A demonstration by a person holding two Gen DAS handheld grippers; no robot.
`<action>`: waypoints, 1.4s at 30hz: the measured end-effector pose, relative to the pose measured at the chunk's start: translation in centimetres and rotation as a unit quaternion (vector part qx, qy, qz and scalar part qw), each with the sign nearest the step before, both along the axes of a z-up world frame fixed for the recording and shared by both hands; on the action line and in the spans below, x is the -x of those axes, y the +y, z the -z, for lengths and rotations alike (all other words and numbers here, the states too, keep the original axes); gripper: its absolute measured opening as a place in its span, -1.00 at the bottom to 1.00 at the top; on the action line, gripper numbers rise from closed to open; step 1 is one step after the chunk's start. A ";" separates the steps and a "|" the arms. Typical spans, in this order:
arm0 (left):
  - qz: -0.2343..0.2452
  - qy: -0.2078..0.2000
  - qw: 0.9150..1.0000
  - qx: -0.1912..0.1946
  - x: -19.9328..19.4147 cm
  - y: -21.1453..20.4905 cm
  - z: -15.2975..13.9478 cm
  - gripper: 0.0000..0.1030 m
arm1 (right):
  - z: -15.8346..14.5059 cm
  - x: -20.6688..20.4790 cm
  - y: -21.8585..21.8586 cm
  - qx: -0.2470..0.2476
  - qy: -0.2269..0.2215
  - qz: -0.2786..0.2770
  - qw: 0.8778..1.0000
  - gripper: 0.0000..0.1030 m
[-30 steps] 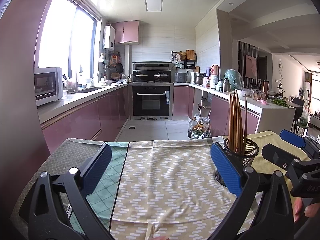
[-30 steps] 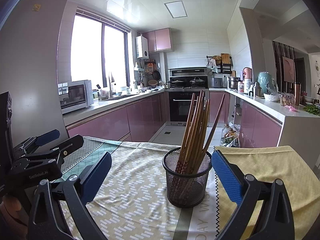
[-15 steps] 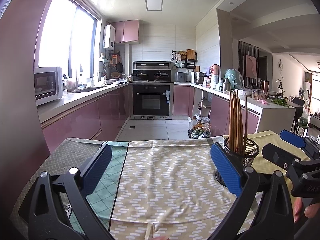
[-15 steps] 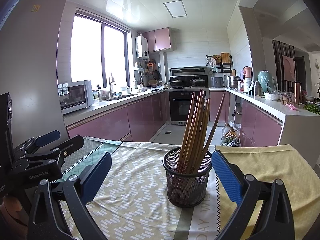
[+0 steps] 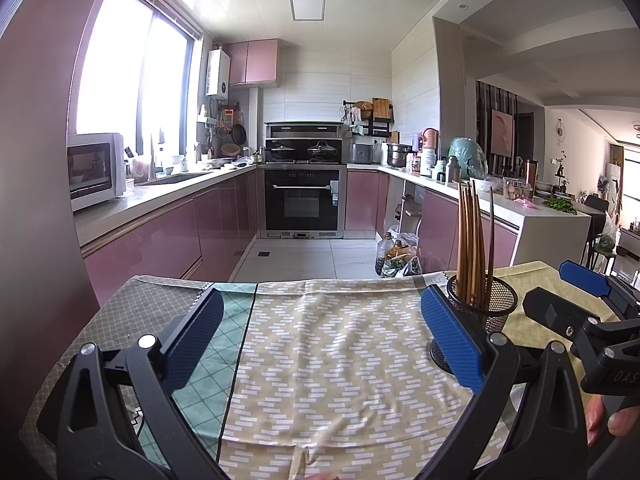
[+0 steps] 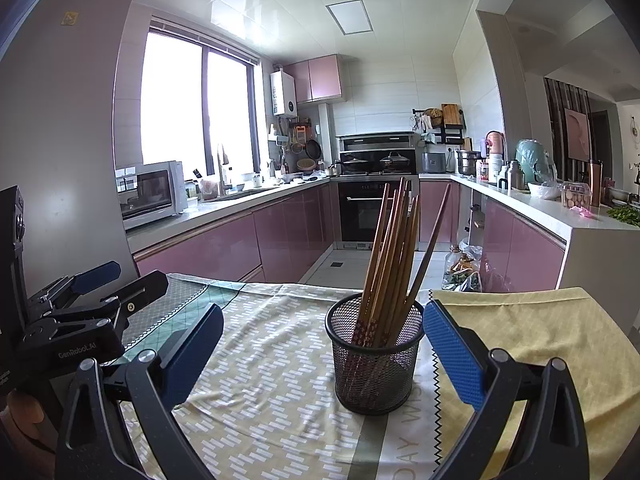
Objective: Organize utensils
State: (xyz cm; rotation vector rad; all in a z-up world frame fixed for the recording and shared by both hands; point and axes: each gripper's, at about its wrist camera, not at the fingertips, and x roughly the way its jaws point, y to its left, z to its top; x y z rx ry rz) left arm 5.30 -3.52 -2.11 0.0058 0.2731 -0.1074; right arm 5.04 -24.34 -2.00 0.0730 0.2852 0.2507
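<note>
Several chopsticks (image 6: 394, 256) upright in mesh cup (image 6: 374, 364) | left gripper (image 5: 320, 340) apart | right gripper (image 6: 324, 354) apart, empty

Home kitchen, U-shaped, open on the right to a dining/living area. Pink glossy base cabinets (image 5: 224, 224) run along both sides, matching wall cupboards (image 5: 256, 62) up top. Built-in black oven (image 5: 302, 204) at the far end, hob above it with two lidded pans (image 5: 320, 148), hood over that. Left counter: white microwave (image 5: 94, 168), sink with tap (image 6: 222, 172) under a big window (image 5: 132, 80). Wall-mounted water heater (image 5: 218, 72) in the corner, hanging pan and utensils below it. Right counter is crowded with pots, flasks, jars. White tiled walls, tiled floor, ceiling light panel (image 5: 307, 4). Foreground table covered with patterned tablecloths (image 5: 320, 344).
</note>
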 end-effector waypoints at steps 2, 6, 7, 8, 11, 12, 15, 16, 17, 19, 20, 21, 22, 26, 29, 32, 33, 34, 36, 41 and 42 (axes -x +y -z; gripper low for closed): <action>0.000 0.000 1.000 -0.001 -0.1 -0.1 0.0 0.89 | 0.0 0.0 0.0 0.000 0.000 0.000 1.000 0.88; -0.001 0.000 1.000 -0.001 0.0 -0.2 0.0 0.89 | 0.0 0.0 0.0 0.000 0.001 0.000 1.000 0.88; 0.000 0.000 1.000 -0.001 -0.1 -0.2 -0.1 0.89 | 0.0 0.0 0.0 -0.001 0.001 -0.001 1.000 0.88; 0.000 0.000 1.000 -0.001 -0.1 -0.3 -0.1 0.89 | 0.0 0.0 0.0 0.000 0.001 0.000 1.000 0.88; 0.000 0.000 1.000 -0.001 -0.1 -0.3 -0.1 0.89 | 0.0 0.0 0.0 0.000 0.001 -0.001 1.000 0.88; 0.000 0.000 1.000 -0.002 -0.1 -0.3 -0.1 0.89 | -0.1 0.0 0.0 0.000 0.001 0.000 1.000 0.88; -0.001 0.000 1.000 -0.002 -0.2 -0.4 -0.1 0.89 | -0.1 -0.1 -0.1 -0.001 0.002 -0.001 1.000 0.88; -0.001 0.000 1.000 -0.002 -0.1 -0.4 -0.1 0.89 | -0.1 -0.1 0.0 -0.001 0.002 -0.001 1.000 0.88; -0.001 0.000 1.000 -0.002 -0.2 -0.3 -0.1 0.89 | -0.1 -0.1 0.0 -0.001 0.002 -0.001 1.000 0.88; 0.000 0.001 1.000 -0.002 -0.2 -0.4 -0.1 0.89 | -0.1 -0.1 0.0 0.000 0.002 -0.001 1.000 0.88; -0.001 0.002 1.000 -0.002 -0.2 -0.5 0.0 0.89 | 0.0 -0.1 0.0 0.000 0.003 -0.001 1.000 0.88; 0.000 0.003 1.000 -0.002 -0.3 -0.5 0.0 0.89 | 0.0 -0.1 -0.1 0.000 0.003 -0.001 1.000 0.88; 0.000 0.003 1.000 -0.002 -0.3 -0.6 0.0 0.89 | -0.1 -0.1 -0.1 0.000 0.002 -0.001 1.000 0.88; 0.000 0.003 1.000 -0.002 -0.3 -0.6 0.0 0.89 | 0.0 -0.1 -0.1 0.000 0.003 -0.001 1.000 0.88; -0.001 0.004 1.000 -0.001 -0.3 -0.6 0.0 0.89 | 0.0 -0.1 -0.1 0.000 0.003 -0.001 1.000 0.88; -0.001 0.004 1.000 -0.001 -0.3 -0.6 0.0 0.89 | 0.0 -0.2 -0.1 0.001 0.004 -0.001 1.000 0.88; -0.001 0.004 1.000 -0.001 -0.3 -0.6 0.0 0.89 | 0.0 -0.2 -0.1 0.000 0.004 -0.001 1.000 0.88; 0.000 0.004 1.000 -0.001 -0.3 -0.6 0.0 0.89 | 0.0 -0.3 -0.1 -0.001 0.004 -0.001 1.000 0.88; 0.000 0.004 1.000 -0.001 -0.3 -0.6 0.0 0.89 | 0.0 -0.3 -0.2 -0.001 0.004 0.000 1.000 0.88; 0.000 0.005 1.000 -0.002 -0.3 -0.6 0.0 0.89 | 0.0 -0.3 -0.1 -0.001 0.004 -0.001 1.000 0.88; 0.000 0.006 1.000 -0.002 -0.3 -0.6 0.0 0.89 | 0.0 -0.3 -0.2 -0.001 0.005 0.000 1.000 0.88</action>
